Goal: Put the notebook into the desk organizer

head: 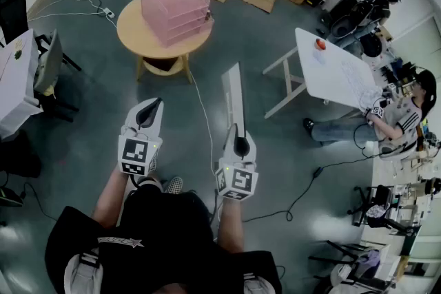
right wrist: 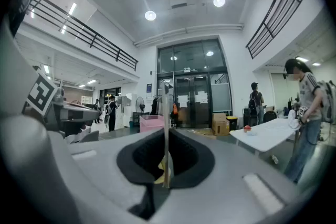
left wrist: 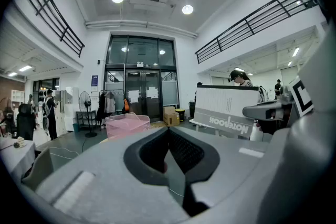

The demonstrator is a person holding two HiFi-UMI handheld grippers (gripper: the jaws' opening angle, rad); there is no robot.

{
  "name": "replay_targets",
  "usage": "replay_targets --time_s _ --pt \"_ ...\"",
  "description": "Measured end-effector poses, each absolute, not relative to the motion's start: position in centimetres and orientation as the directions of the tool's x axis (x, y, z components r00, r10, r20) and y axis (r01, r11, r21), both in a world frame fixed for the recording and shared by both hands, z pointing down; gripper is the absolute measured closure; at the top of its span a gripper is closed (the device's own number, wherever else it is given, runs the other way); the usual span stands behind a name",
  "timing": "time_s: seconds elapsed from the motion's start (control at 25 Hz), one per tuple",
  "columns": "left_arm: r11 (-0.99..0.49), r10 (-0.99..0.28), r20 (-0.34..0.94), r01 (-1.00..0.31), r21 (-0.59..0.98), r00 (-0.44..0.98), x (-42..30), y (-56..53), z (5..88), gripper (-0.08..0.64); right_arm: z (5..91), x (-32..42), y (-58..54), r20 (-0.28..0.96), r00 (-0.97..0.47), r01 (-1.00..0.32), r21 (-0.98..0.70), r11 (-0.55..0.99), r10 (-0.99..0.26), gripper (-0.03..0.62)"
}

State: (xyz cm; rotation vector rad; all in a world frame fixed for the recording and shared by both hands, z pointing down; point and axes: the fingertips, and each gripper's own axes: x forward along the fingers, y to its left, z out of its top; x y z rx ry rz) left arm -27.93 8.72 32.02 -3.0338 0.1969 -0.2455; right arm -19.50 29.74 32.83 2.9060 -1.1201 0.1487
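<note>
Your right claw (head: 238, 139) pinched notebook (head: 233, 94); left claw (head: 151, 105) closed, empty. Open floor (head: 269, 38), one cable (head: 202, 110), lay before table (head: 134, 31) carrying desk organizer (head: 176, 3).

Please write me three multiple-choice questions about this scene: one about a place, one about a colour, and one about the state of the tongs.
1. Where does the desk organizer stand?
A. on the floor
B. on the white table
C. on the round wooden table

2. Which colour is the desk organizer?
A. pink
B. blue
C. black

3. In what state are the right tongs?
A. open and empty
B. shut on the notebook
C. shut on a cable

Answers:
1 C: the head view shows it on the round tabletop, ahead of both tongs.
2 A: its stacked trays are pink in every view.
3 B: the right gripper view shows the thin notebook, seen edge-on, clamped between the pads.
</note>
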Motion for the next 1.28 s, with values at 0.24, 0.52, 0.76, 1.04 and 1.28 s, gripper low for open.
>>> replay_targets --time_s 0.24,0.52,0.76,1.04,1.28 --pt "-0.987 -0.141 0.148 -0.126 -0.104 0.979 -27.4 10.4 32.3 0.549 33.2 -19.2 30.8 0.093 0.724 -0.687 0.0 -0.727 -0.684 0.58" --pt "-0.987 -0.141 0.162 -0.125 -0.103 0.977 -25.7 10.6 32.9 0.549 33.5 -17.3 30.8 0.098 0.719 -0.692 0.007 -0.722 -0.688 0.58" --pt "-0.987 -0.145 0.167 -0.13 -0.096 0.975 -21.5 9.5 33.7 0.549 34.1 -13.3 30.0 0.108 0.716 -0.695 0.005 -0.719 -0.69 0.58" --pt "-0.987 -0.153 0.175 -0.141 -0.079 0.973 -13.5 7.6 34.6 0.549 34.9 -5.6 27.8 0.131 0.695 -0.714 0.008 -0.7 -0.707 0.58" --pt "-0.984 -0.173 0.187 -0.163 -0.066 0.967 -6.4 5.9 34.5 0.55 34.4 1.4 25.6 0.143 0.67 -0.737 0.004 -0.676 -0.729 0.58"
